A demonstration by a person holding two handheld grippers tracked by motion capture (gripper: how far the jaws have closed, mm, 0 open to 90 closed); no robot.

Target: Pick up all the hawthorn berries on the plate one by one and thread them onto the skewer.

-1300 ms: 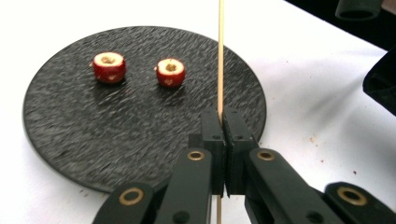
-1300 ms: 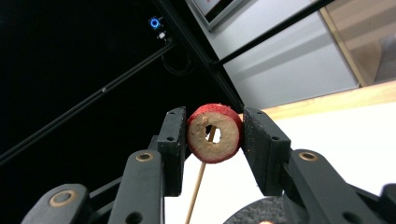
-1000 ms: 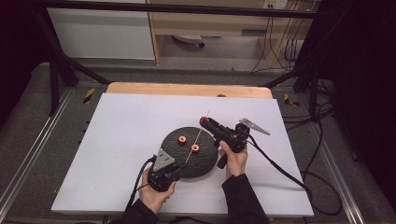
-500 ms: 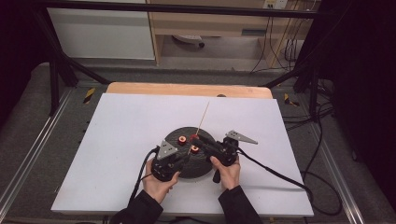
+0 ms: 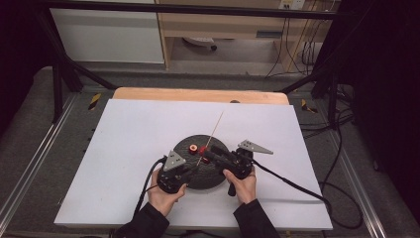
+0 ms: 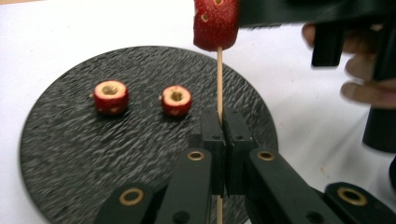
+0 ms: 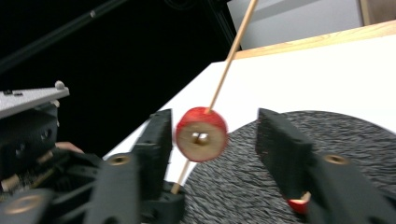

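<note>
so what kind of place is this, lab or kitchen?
Looks like a lab data-collection rig, not a kitchen: a white-covered table inside a black metal frame, loose cables trailing across a grey floor, and a handheld claw working over a black plate.

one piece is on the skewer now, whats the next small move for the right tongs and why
Probably back the right tongs away from the skewered piece and go for a loose piece on the black plate. Their jaws have just been opening and stand apart from the piece, which sits threaded on the skewer. The left tongs hold that skewer clamped, and two pieces wait on the plate.
</note>
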